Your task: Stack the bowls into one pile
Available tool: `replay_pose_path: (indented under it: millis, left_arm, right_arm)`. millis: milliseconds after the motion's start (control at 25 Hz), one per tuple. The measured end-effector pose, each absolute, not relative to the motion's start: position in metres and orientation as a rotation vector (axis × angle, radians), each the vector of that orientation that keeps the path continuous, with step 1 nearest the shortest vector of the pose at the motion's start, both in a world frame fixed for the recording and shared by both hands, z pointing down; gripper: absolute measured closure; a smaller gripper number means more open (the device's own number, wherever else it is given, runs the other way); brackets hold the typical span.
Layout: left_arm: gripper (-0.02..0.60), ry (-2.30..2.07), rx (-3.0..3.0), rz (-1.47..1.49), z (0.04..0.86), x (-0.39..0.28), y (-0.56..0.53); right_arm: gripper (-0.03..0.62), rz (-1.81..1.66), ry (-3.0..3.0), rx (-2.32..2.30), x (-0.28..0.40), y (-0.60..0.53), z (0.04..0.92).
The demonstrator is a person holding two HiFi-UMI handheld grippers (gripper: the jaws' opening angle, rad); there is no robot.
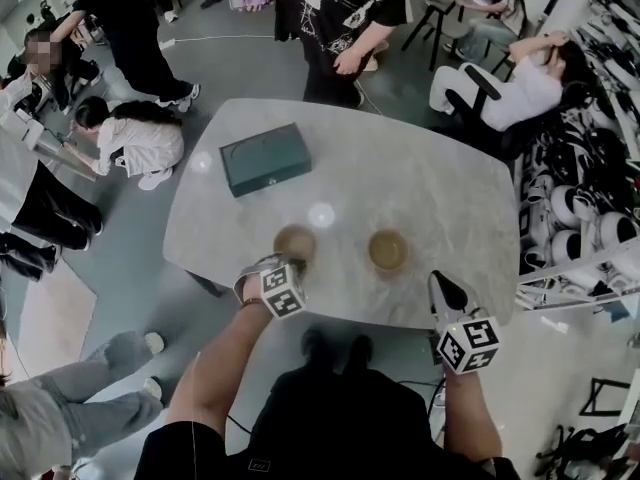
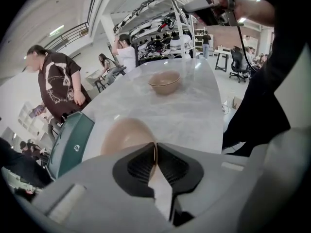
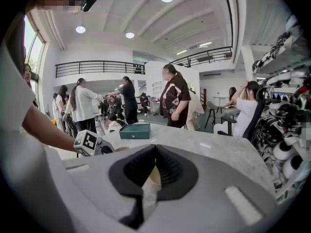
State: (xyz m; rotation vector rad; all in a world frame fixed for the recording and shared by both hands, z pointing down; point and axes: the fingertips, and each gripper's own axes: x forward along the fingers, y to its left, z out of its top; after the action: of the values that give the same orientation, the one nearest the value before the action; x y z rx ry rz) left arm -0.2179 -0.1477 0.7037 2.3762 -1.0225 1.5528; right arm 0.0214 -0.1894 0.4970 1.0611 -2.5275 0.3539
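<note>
L gripper (image 2: 155, 149) is pinched on the near rim of left bowl (image 1: 295, 241), prob to lift it into right bowl (image 1: 388, 250), which sits apart on table (image 1: 450, 198). R gripper (image 1: 447, 293) has jaws together w/ nothing in them, parked at table edge, clear of the lift

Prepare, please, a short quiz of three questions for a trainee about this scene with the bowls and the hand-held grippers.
1. How does the left hand-held gripper stand at the left bowl?
A) open above it
B) shut on its rim
C) shut and empty beside it
2. True or false: the two bowls already form one pile.
3. Fill in the word: the right hand-held gripper is ___, with nothing held.

Key
1. B
2. False: the right bowl stands apart on the table.
3. shut
</note>
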Motion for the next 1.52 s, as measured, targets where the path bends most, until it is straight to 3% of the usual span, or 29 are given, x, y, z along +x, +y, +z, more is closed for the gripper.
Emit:
replay_pose_path:
  millis: [360, 720, 1520]
  left_arm:
    - [0.559, -1.166, 2.411, 1.371, 0.665, -0.229, -0.147]
    - [0.559, -1.348, 2.348, 1.25, 0.623, -0.207, -0.155]
    - [0.559, -1.583, 2.232, 1.151, 0.552, -0.032, -0.198]
  right_arm:
    - [0.59, 0.314, -2.556, 1.043, 0.002, -0.186, 0.486]
    - [0.589, 0.308, -2.63, 0.963, 0.025, -0.205, 0.484]
    - [0.59, 0.349, -2.778, 0.688, 0.154, -0.25, 0.486]
